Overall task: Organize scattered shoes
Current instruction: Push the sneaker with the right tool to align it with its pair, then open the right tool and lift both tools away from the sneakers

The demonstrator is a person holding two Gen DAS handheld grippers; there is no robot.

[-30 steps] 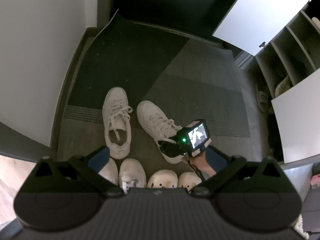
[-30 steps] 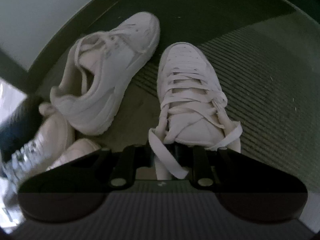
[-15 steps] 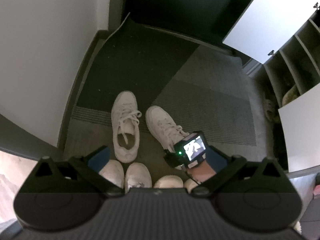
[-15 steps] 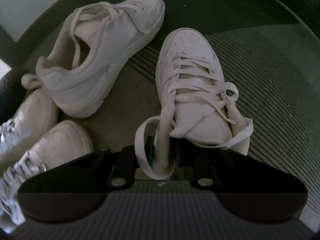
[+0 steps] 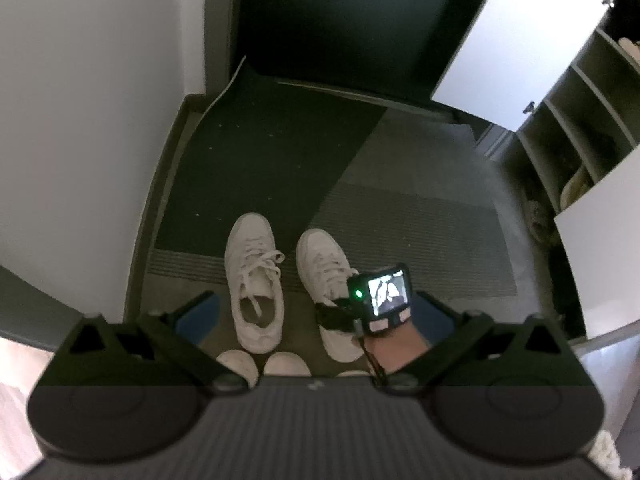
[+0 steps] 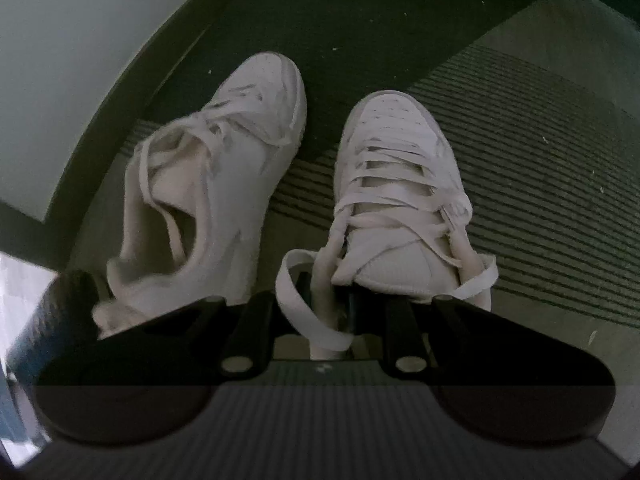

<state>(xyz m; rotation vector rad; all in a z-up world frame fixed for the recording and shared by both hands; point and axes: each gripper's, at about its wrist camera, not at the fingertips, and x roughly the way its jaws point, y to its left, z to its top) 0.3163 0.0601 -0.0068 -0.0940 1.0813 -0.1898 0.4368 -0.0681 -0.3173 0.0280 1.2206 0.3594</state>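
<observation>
- Left wrist view: the left gripper (image 5: 316, 312) hangs high above the floor with its two blue-padded fingers (image 5: 200, 314) spread wide and nothing between them.
- Straight ahead of it, two white sneakers stand side by side on a dark doormat (image 5: 420, 216), toes pointing away from the tool. The left sneaker (image 5: 254, 280) is free, its laces loose and its opening bare.
- The right sneaker (image 5: 324, 276) is held at the heel end by the right gripper (image 5: 340, 316) (its small lit screen faces this camera), with the person's hand (image 5: 396, 346) just behind it.
- Closer to the tool, at the lower edge of the floor area, the toes of more white shoes (image 5: 262, 362) peek out.
- Off to the right stands a shoe cabinet (image 5: 576, 136) with open white doors; a few shoes lie inside, too dim to tell apart.
- Right wrist view: the right gripper (image 6: 340, 312) is closed narrowly on the right sneaker (image 6: 400, 184), pinching the collar beside the tongue, a lace loop draped over the left finger.
- The left sneaker (image 6: 216, 184) lies just to the tool's left, apart from the held one and tilted slightly.
</observation>
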